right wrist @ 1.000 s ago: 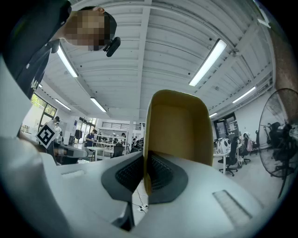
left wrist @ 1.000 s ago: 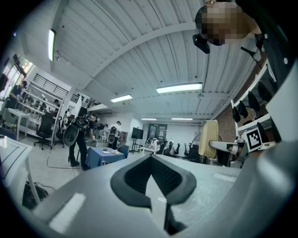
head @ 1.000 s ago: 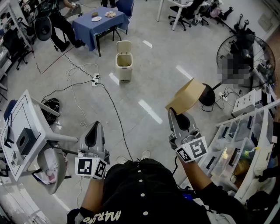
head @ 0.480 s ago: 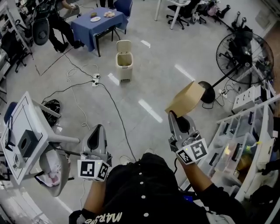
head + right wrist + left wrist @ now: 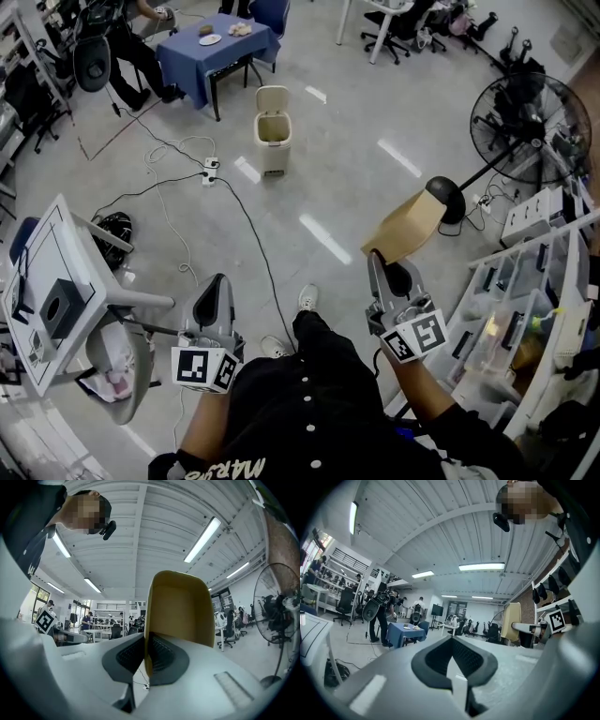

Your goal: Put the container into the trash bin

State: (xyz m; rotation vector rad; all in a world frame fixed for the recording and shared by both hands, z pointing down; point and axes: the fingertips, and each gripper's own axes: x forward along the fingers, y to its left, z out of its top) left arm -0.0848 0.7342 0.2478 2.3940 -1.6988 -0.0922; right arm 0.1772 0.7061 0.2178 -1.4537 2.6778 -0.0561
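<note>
While the right tongs (image 5: 392, 269) pinch the tan container (image 5: 409, 223) aloft, the trash bin (image 5: 273, 133) stands well apart.
Head view: the bin stands lid-up on the floor (image 5: 347, 169) near a blue table (image 5: 214, 45). Bare floor lies between it and the container, with a cable (image 5: 251, 246) crossing left of that stretch and a fan (image 5: 523, 105) at the right. The left tongs (image 5: 215, 298) hang empty. White shirt lettering is upside down and cut off. Left gripper view: the left tongs (image 5: 451, 663) are pressed together on nothing. Right gripper view: the right tongs (image 5: 144, 654) clamp the lower wall edge of the container (image 5: 180, 605), which rises upright, plain yellow-tan.
</note>
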